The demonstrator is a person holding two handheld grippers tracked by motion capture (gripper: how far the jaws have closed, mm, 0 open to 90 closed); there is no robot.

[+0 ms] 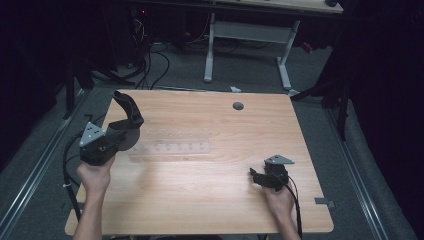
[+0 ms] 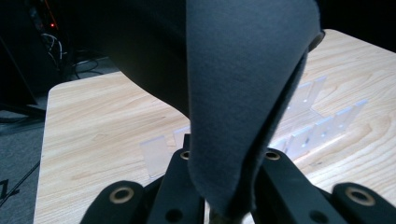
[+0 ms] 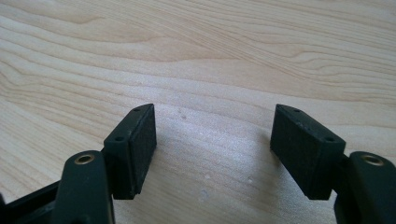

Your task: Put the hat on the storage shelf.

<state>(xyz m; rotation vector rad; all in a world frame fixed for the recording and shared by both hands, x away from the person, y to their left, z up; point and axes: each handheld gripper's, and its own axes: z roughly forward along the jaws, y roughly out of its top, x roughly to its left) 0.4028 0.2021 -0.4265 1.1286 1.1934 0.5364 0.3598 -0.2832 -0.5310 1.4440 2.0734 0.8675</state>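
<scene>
My left gripper (image 1: 129,134) is raised over the left side of the wooden table (image 1: 215,200) and is shut on a dark grey piece of soft fabric (image 1: 128,109) that curves up and away from the jaws. In the left gripper view this fabric (image 2: 243,84) is pinched low between the jaws of the left gripper (image 2: 224,205) and hides much of what lies ahead. A clear plastic rack (image 1: 172,141) with upright slotted walls lies just right of that gripper, and the rack (image 2: 322,123) shows behind the fabric. My right gripper (image 1: 256,176) rests low at the table's right front, and this right gripper (image 3: 212,149) is open over bare wood.
A round cable hole (image 1: 238,106) sits near the table's far edge. Beyond the table stands a white desk frame (image 1: 285,60), with cables (image 1: 150,60) on the grey floor. Dark curtains close both sides.
</scene>
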